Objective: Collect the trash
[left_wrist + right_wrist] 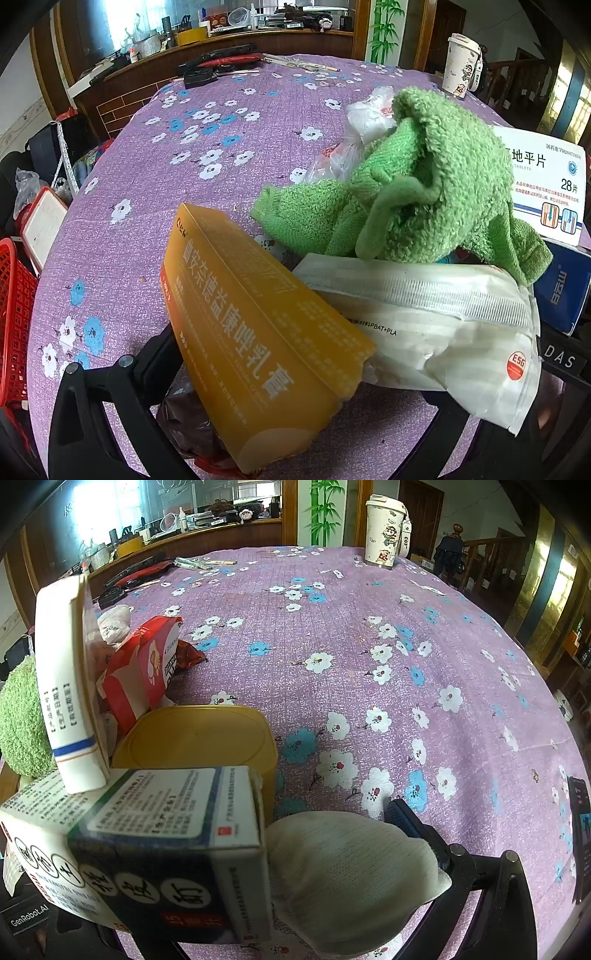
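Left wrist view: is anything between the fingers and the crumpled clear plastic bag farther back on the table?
Yes. An orange carton and a white pouch lie across the fingers, and a heaped green towel sits directly before the plastic bag, covering its near side.

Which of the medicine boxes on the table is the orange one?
The long orange box lying across the left gripper; the other boxes are white and dark blue.

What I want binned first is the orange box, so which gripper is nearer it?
Left. The orange box lies between the fingers of the left gripper; from the right gripper it sits ahead, beyond the blue carton.
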